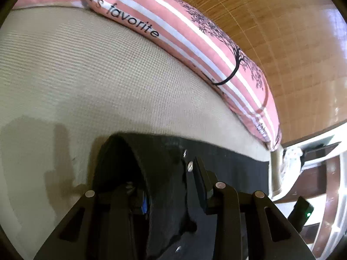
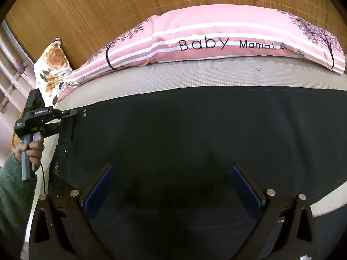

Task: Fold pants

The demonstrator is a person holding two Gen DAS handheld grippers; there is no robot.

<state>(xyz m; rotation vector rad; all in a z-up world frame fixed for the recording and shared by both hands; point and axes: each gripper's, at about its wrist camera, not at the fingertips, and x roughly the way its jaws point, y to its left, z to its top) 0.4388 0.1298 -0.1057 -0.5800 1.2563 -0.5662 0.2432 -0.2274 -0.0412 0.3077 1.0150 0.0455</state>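
Pants [image 2: 195, 134]: black, spread flat across the bed, filling the right wrist view from 9 to 3 o'clock; waistband end with metal studs sits at 9 o'clock.
Bed [image 2: 195, 75]: beige textured cover, bare strip showing between the pants' far edge and the pillow.
Left gripper [image 2: 72, 112]: seen from the right wrist view at 9 o'clock, fingers clenched on the pants' waistband corner beside two small rivets; fabric edge there is lifted slightly.
Left gripper, own view [image 1: 171, 184]: black cloth bunched between the fingers [image 1: 201, 184], a folded loop of waistband rising at 7 o'clock, one stud visible by the fingertip.
Left hand [image 2: 34, 149]: wrapped round the grey handle, green fuzzy sleeve below it.
Right gripper [image 2: 171, 186]: fingers spread wide, blue pads [image 2: 99, 190] visible, nothing between them; hovers over the middle of the pants, contact with cloth cannot be told.
Pillow [image 2: 216, 41]: pink with white stripes, printed "Baby Mama's favorite", at 12 o'clock against the headboard.
Floral cushion [image 2: 52, 69]: at 10 o'clock, touching the pillow's left end.
Headboard [image 2: 97, 6]: woven bamboo-look panel.
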